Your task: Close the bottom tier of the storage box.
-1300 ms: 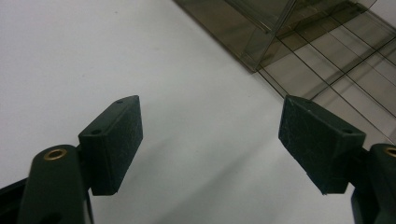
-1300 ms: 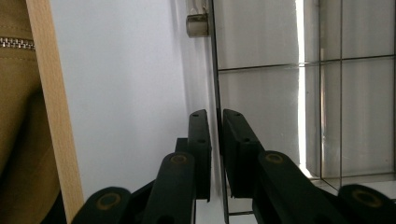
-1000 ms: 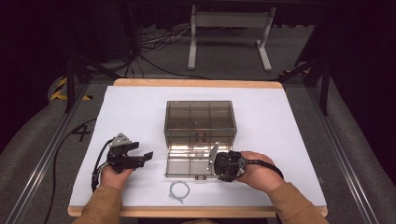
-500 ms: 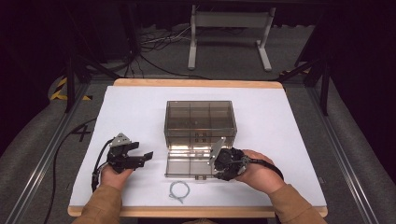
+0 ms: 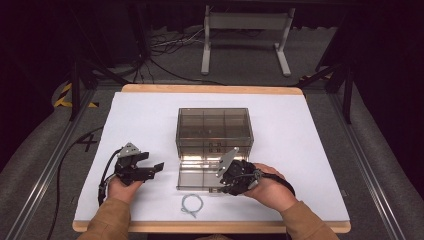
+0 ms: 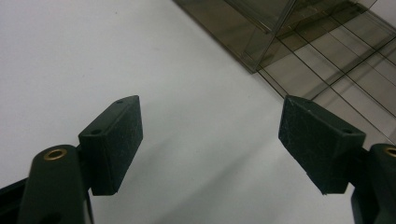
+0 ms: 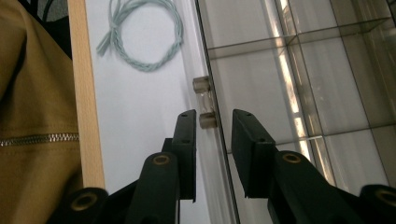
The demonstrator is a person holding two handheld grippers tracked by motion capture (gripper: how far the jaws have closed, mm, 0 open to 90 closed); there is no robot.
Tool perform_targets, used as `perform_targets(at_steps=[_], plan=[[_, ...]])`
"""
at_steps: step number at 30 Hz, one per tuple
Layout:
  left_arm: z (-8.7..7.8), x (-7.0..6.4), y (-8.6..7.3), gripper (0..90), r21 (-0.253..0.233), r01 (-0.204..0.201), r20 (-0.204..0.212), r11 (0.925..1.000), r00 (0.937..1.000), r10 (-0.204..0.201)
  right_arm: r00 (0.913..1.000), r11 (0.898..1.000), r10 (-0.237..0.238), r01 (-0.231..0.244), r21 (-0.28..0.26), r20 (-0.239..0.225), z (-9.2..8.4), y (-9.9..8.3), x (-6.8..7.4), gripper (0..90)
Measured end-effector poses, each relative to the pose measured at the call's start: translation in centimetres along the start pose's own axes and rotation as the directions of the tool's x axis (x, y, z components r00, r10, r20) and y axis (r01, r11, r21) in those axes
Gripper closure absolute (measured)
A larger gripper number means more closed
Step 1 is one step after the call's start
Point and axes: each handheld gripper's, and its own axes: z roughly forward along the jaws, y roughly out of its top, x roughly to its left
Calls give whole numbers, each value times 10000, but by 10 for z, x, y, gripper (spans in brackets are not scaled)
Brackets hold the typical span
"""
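By the desk's near edge lies a cord loop [image 5: 192,204]. Just beyond, the right claw [image 7: 214,122] straddles the open lid [image 5: 200,177] of the smoky box [image 5: 213,131], jaws apparently slackened, not pinching. Left claw [image 6: 210,140] gapes empty. Next: fetch the cord

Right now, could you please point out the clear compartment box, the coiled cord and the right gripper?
clear compartment box [image 5: 214,125]: high view, top panel.
coiled cord [image 7: 175,29]: right gripper view, loop's right strand.
right gripper [image 7: 214,122]: right gripper view, between fingertips.

White-topped table [image 5: 300,130], compartment box [image 5: 214,131], cord loop [image 5: 192,204] near front edge
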Motion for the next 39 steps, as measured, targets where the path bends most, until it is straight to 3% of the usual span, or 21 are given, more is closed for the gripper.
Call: perform_targets(at_steps=[6, 13, 24, 39], plan=[[1, 0, 0, 226, 8, 8, 10, 10000, 10000, -8, 9997, 9956, 246, -249, -899, -46, 10, 2, 6, 719], [0, 0, 0, 227, 12, -8, 12, 10000, 10000, 8, 9994, 9915, 329, -342, -1259, -121, 16, 5, 11, 718], [1, 0, 0, 227, 34, -15, 36, 10000, 10000, 15, 9976, 9869, 676, -651, -1479, 118, 23, 10, 16, 713], [0, 0, 0, 227, 43, -45, 29, 10000, 10000, 44, 9966, 9816, 791, -740, -1761, 218, 36, 17, 23, 712]])
